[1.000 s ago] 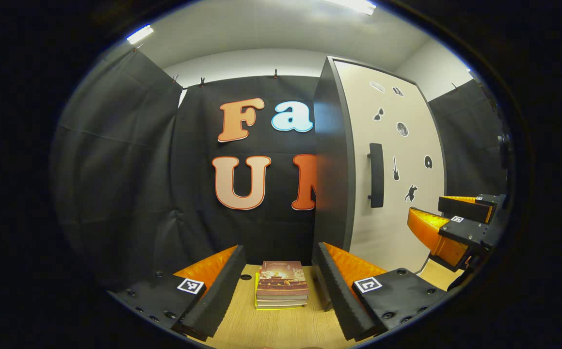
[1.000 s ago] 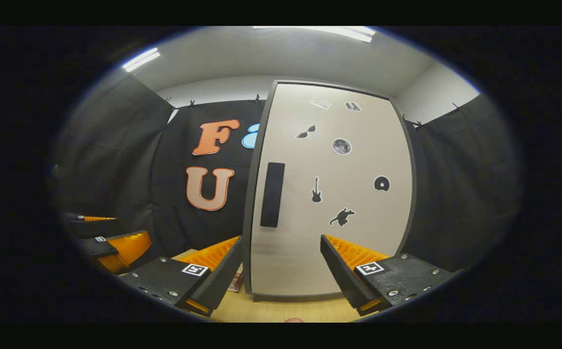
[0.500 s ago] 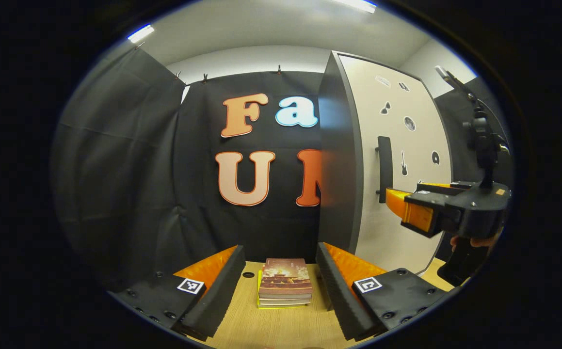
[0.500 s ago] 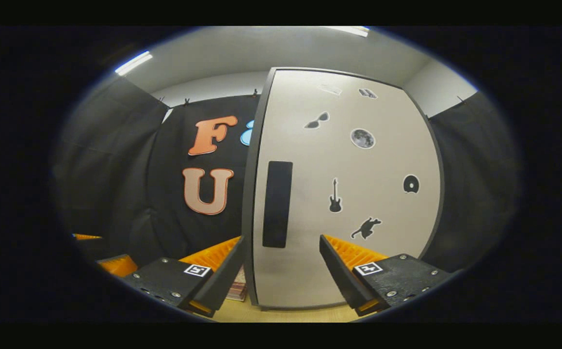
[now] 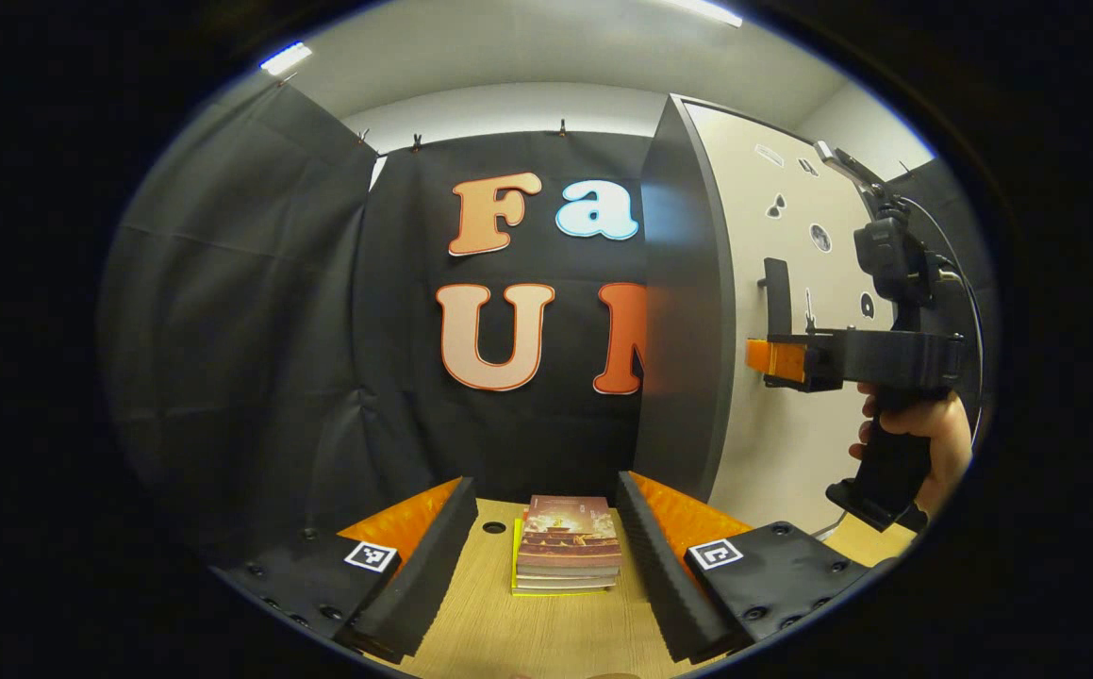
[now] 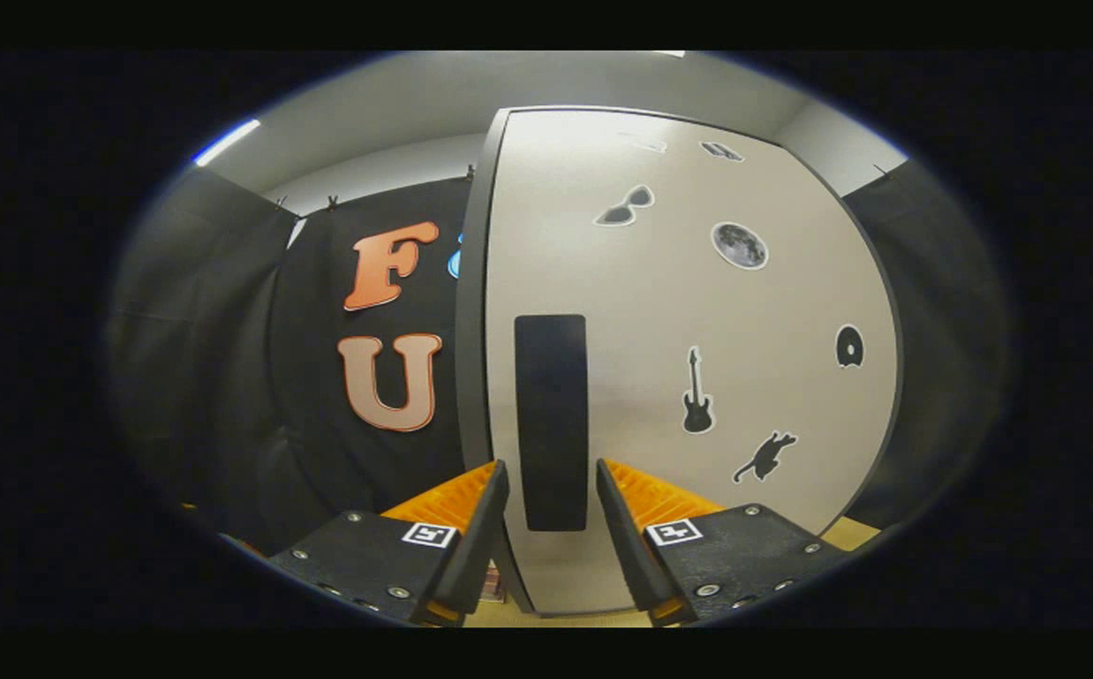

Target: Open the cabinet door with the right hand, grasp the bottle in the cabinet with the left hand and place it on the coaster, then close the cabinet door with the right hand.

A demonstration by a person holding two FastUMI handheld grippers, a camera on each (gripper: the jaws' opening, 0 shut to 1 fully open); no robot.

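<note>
handle (image 6: 551, 420) upright, flanked by right gripper (image 6: 551, 528)

This is a staged recording booth, not a lived-in room. Black cloth (image 5: 254, 311) hangs from clips along the far and side walls, with bare white wall and ceiling strip lights (image 5: 285, 57) above it. A pale wooden table (image 5: 499, 622) carries a small stack of books (image 5: 569, 544), and on the right stands a tall cabinet (image 6: 678, 311) whose light door is dotted with stickers (image 6: 739, 245).
</note>
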